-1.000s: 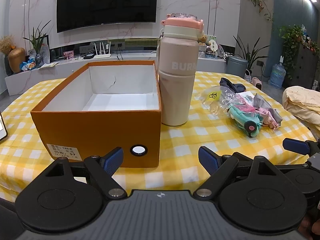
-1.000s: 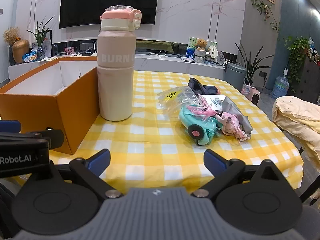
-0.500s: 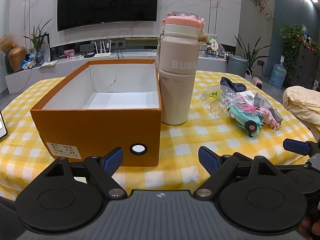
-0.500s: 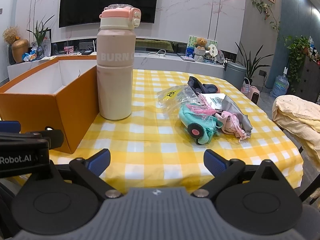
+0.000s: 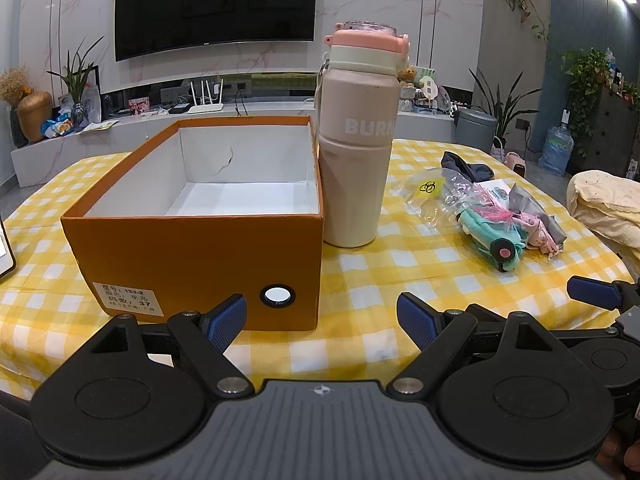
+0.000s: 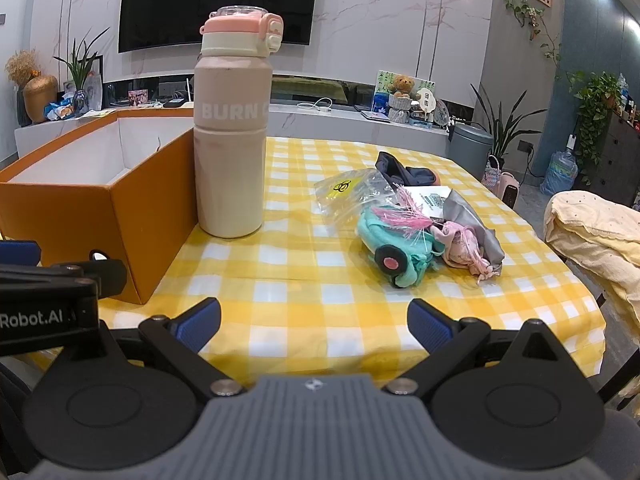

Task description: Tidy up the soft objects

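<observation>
A heap of soft things lies on the right of the yellow checked table: a teal plush (image 6: 394, 246) (image 5: 494, 238) with pink fringe, a pink cloth (image 6: 464, 248), a grey cloth (image 6: 470, 216), a dark cloth (image 6: 404, 172) (image 5: 466, 166) and a clear plastic bag (image 6: 352, 196) (image 5: 434, 192). The open orange box (image 5: 192, 240) (image 6: 112, 208) stands at the left with nothing inside. My left gripper (image 5: 322, 322) hovers open at the box's near corner. My right gripper (image 6: 314, 326) is open over the table's near edge, short of the heap.
A tall pink bottle (image 5: 358, 140) (image 6: 232, 128) stands against the box's right side. A white device edge (image 5: 6, 248) shows at far left. A cream blanket (image 6: 596, 228) lies on a chair beyond the table's right edge. Bare cloth (image 6: 304, 276) stretches between bottle and heap.
Both views have shifted only slightly; the scene sits a little lower in the frames. Both grippers stay open and nothing on the table has moved.
</observation>
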Motion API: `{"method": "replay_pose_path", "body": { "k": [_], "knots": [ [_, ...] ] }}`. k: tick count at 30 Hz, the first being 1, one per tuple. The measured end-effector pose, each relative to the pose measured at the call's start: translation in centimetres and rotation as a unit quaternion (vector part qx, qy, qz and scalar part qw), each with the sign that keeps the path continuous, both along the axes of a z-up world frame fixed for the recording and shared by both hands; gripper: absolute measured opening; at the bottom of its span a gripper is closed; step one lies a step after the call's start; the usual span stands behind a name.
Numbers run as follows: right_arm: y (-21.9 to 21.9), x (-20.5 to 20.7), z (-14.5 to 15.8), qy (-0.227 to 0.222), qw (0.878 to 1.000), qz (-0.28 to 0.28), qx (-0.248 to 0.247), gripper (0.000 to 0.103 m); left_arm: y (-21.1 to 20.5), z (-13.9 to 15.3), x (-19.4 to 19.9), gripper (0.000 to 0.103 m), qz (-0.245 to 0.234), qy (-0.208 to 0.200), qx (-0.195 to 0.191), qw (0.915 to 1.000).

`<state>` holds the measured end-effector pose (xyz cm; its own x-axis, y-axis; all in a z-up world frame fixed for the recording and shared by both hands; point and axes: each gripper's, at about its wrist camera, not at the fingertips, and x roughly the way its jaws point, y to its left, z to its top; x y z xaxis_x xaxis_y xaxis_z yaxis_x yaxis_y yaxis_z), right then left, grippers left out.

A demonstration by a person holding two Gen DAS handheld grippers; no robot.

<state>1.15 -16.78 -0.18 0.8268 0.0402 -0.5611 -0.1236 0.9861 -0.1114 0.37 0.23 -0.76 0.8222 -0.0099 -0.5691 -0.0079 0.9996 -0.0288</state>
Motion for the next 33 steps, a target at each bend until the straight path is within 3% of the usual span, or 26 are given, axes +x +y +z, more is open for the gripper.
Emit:
{"method": "replay_pose_path", "body": {
  "k": [33],
  "knots": [
    [0.08,-0.02,0.02,0.002,1.0,0.0,-0.004,0.098,0.09,-0.33,0.0,0.099,0.002,0.005,-0.01,0.9999]
  ]
}}
